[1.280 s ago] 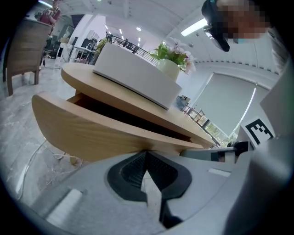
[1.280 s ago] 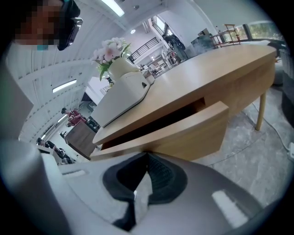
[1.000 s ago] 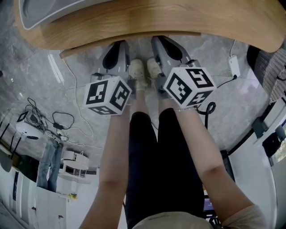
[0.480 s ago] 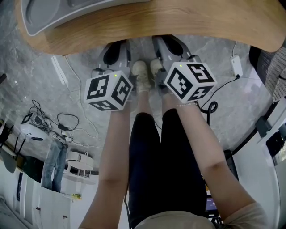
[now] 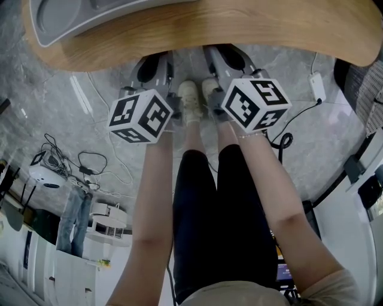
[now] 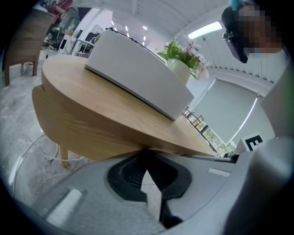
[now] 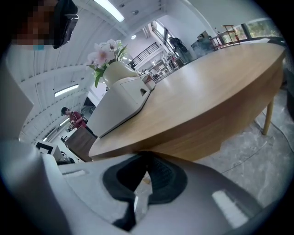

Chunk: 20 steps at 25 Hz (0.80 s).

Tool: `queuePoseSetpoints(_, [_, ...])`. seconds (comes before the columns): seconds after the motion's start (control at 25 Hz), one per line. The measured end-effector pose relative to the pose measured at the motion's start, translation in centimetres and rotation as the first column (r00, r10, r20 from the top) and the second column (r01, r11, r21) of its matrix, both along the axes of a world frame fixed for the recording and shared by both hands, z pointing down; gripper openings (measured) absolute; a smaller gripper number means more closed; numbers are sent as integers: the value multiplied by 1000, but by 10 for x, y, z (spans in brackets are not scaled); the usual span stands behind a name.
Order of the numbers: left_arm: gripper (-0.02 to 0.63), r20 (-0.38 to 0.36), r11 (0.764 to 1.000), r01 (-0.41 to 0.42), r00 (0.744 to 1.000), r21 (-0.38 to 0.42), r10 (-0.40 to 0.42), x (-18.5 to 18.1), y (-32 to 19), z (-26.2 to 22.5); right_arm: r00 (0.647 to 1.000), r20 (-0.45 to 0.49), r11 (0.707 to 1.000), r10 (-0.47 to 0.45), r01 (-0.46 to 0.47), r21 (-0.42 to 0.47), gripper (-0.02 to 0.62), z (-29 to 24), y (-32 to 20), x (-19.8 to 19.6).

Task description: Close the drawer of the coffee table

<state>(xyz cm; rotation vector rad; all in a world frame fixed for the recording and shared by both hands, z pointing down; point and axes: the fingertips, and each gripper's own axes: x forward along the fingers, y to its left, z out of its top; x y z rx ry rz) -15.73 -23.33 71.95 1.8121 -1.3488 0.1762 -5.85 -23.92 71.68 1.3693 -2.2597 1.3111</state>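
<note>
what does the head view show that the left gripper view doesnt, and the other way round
Only the head view: the person's shoes, legs and a white power strip on the floor. Only the left gripper view: the potted plant, ceiling lights, and the left gripper with jaws closed, tips at the table's edge. Both: the wooden coffee table and the grey tray on it.

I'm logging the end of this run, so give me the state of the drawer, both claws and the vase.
drawer: pushed in under the tabletop, looks shut.
left claw: shut, empty, tips at the drawer front.
right claw: shut, empty, tips at the drawer front.
vase: upright on the tabletop, holding flowers.
</note>
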Motion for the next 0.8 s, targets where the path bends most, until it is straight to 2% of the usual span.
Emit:
queuePoseSetpoints(0.36, [3,-5,1000,-22,1000,-2,22,7,21,-23,999,-25,999,-41,41,0,2,-20,17,4])
queuePoseSetpoints(0.56, [2,-12,1000,-8,1000,21,8,7,35,-55,996,-13,996,-84,84,-11,2,-43,35,-4])
queuePoseSetpoints(0.8, [3,-23,998,-24,999,53,25,7,43,-101,989,-10,989,-145,145,16,2,-91,56,-11])
